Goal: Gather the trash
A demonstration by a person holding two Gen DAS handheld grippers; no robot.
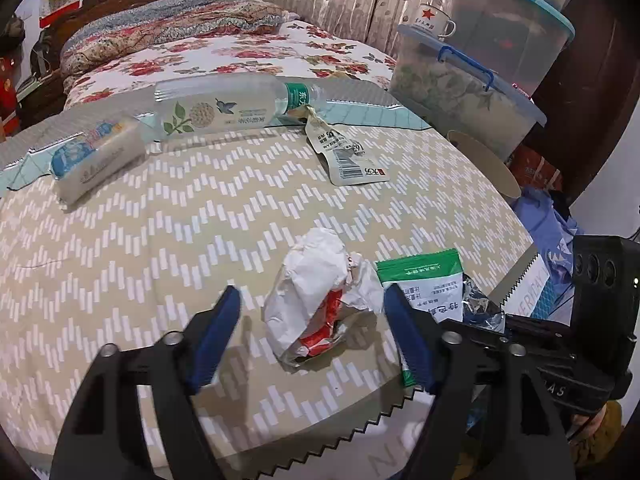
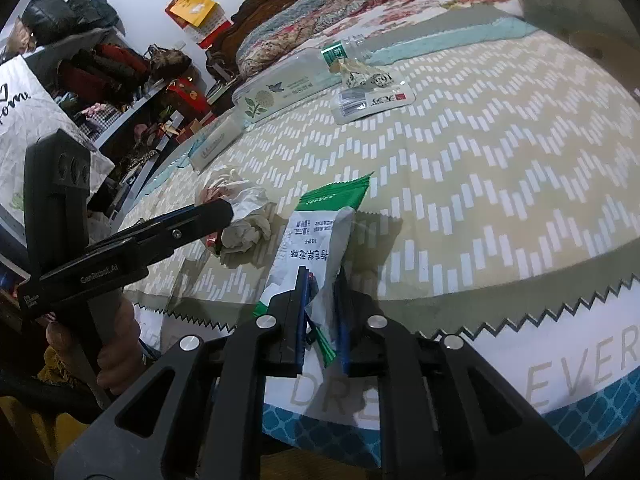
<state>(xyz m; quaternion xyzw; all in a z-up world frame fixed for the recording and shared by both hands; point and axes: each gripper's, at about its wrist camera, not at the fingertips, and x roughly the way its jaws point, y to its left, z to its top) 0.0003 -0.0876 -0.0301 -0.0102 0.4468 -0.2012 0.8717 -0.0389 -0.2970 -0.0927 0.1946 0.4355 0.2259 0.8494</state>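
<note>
**Trash pickup barely begun: one packet pinched, the rest still on the bench**

Nearest, the right gripper [image 2: 322, 320] is pressed together on the near end of a green-and-white packet [image 2: 316, 232], which lies at the bench's front edge over a zigzag-cut bag [image 2: 520, 344] below it. Just left of it, the left gripper [image 1: 312, 320] stands spread wide around a crumpled white-and-red wrapper [image 1: 320, 304]; its pads sit on either side without pressing, so the wrapper rests free on the patterned bench [image 1: 160, 240]. A scrap of foil [image 1: 482, 308] lies beside the packet.

Farther back, three more pieces wait untouched: a flat pouch [image 1: 352, 156] with a barcode, a clear bottle [image 1: 224, 108] lying on its side, and a small tissue pack [image 1: 96, 156] at the far left. Beyond them are a flowered bed [image 1: 240, 56] and stacked plastic bins [image 1: 472, 88].

By my reading, nothing here is shown as collected yet. The zigzag-edged bag may be where the trash goes, though I cannot tell. The packet looks ready to lift; the wrapper needs a grip, and the far items all remain.
</note>
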